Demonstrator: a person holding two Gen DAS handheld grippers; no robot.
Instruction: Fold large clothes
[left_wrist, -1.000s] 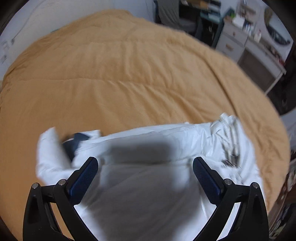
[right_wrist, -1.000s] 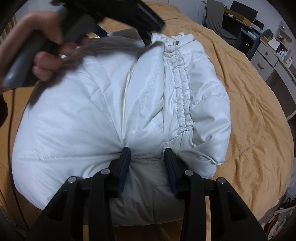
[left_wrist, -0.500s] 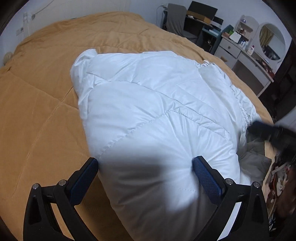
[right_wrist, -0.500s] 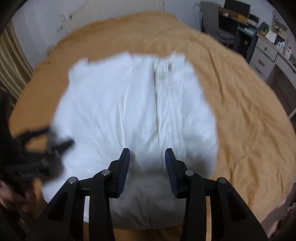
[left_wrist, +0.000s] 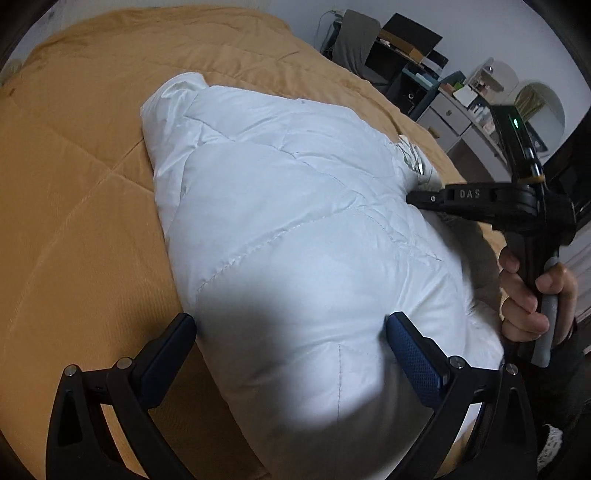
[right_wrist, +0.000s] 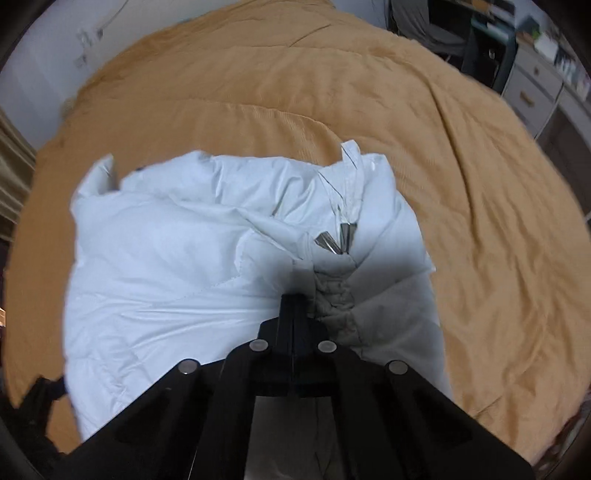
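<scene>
- On the mustard-yellow bedspread (left_wrist: 85, 206) sits the white puffer jacket (left_wrist: 295, 229), bunched up into a fat quilted mound pretty much in the middle of the bed.
- My left gripper (left_wrist: 291, 343) is hanging over the near end of the jacket with its jaws spread wide. Both blue pads (left_wrist: 413, 354) sit either side of the puffy fabric, not squeezing it, so nothing's held on that side.
- My right gripper (right_wrist: 293, 306) is clamped fully together, fingers flat against each other. The tips are pushed into the jacket right beside the grey gathered seam (right_wrist: 334, 299), on its left side in the right wrist view.
- Honestly can't tell whether any fabric is pinched between those closed fingers or whether they're just pressing on the surface; the tips sit in shadow.
- From the left wrist camera you can see that same right gripper poking in from the far right edge of the jacket, with my right hand (left_wrist: 532, 295) wrapped round its handle.
- Couple of shiny metal zipper pulls (right_wrist: 338, 238) lie just past the seam, further up the jacket from the right fingers.
- Off the far corner of the bed from the jacket: a white dresser (left_wrist: 454, 122) and a desk with a chair (left_wrist: 354, 40).
</scene>
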